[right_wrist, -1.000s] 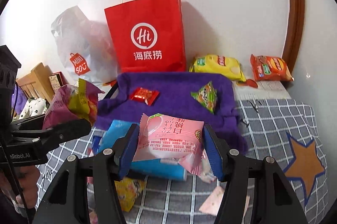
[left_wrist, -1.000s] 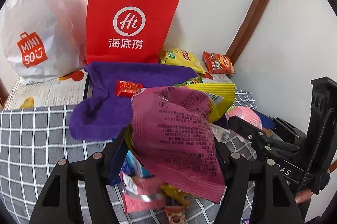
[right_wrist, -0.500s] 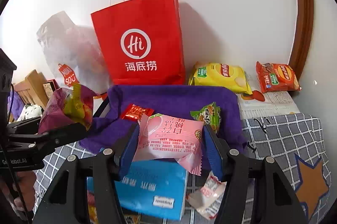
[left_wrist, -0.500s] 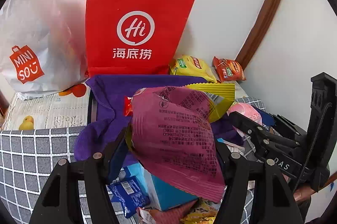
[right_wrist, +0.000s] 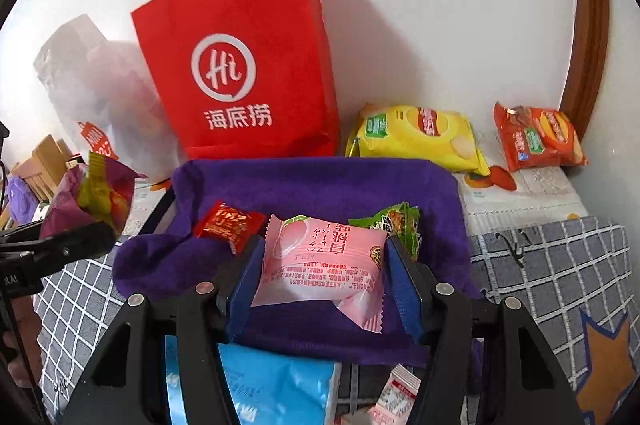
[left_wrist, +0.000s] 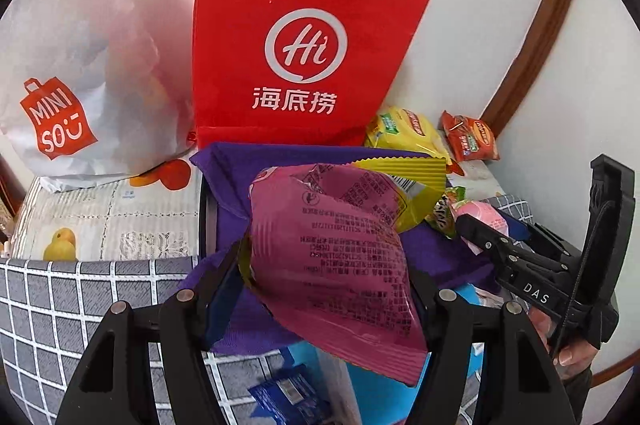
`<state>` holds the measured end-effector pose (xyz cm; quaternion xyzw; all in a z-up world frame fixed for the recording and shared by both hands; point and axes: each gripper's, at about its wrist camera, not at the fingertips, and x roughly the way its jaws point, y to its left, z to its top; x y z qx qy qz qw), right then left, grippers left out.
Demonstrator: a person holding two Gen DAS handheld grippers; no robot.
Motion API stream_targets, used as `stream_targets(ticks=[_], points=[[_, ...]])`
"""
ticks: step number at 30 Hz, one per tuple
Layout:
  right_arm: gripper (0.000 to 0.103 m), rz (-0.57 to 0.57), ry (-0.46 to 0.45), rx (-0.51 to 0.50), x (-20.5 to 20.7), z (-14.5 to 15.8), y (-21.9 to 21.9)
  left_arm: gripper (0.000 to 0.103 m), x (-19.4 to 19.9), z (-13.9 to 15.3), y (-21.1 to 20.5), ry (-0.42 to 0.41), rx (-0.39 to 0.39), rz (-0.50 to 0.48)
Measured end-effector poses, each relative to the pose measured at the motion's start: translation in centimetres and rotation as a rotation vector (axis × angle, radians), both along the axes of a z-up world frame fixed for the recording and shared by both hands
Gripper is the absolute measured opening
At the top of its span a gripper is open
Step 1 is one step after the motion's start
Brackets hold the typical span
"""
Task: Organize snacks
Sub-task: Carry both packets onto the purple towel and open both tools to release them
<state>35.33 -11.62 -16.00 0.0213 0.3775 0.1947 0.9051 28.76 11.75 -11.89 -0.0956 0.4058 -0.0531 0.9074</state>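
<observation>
My left gripper [left_wrist: 326, 265] is shut on a magenta and yellow snack bag [left_wrist: 336, 249], held above the near edge of a purple cloth-lined tray [left_wrist: 280, 155]. My right gripper [right_wrist: 324, 265] is shut on a pink peach snack packet [right_wrist: 320, 261], held over the same purple tray [right_wrist: 320, 181]. On the purple cloth lie a small red candy packet [right_wrist: 228, 223] and a green snack packet [right_wrist: 400, 221]. The left gripper with its bag [right_wrist: 96, 197] shows at the left of the right wrist view. The right gripper with its pink packet [left_wrist: 482, 215] shows at the right of the left wrist view.
A red paper bag [right_wrist: 248, 65] and a white plastic bag [left_wrist: 68, 85] stand against the wall behind the tray. A yellow chip bag [right_wrist: 416, 137] and an orange chip bag [right_wrist: 536, 137] lie right of them. A blue pack [right_wrist: 272, 389] and small packets lie on the checked cloth [right_wrist: 560, 265].
Both grippers have moved forward toward the wall with their packets still held; the purple tray and the bags behind it now loom closer and lower in both views.
</observation>
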Motion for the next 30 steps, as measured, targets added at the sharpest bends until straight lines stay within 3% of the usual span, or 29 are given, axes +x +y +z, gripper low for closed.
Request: stream_targets(ticks=[17,24,30], points=[[0.061,-0.006,0.082,0.002,2.5,-4.5,-0.7,0.067,4.7,-4.7,-2.0,0.115,0.001,-0.031],[0.07,-0.005,0.055,0.032,2.3,-4.5,-0.9,0.067,5.1,-5.8,-1.8,0.144,-0.003,-0.031],[0.07,-0.001,0.068,0.023,2.5,-4.7,-0.7,0.068,5.7,-6.4,-1.4,0.155,-0.027,-0.026]])
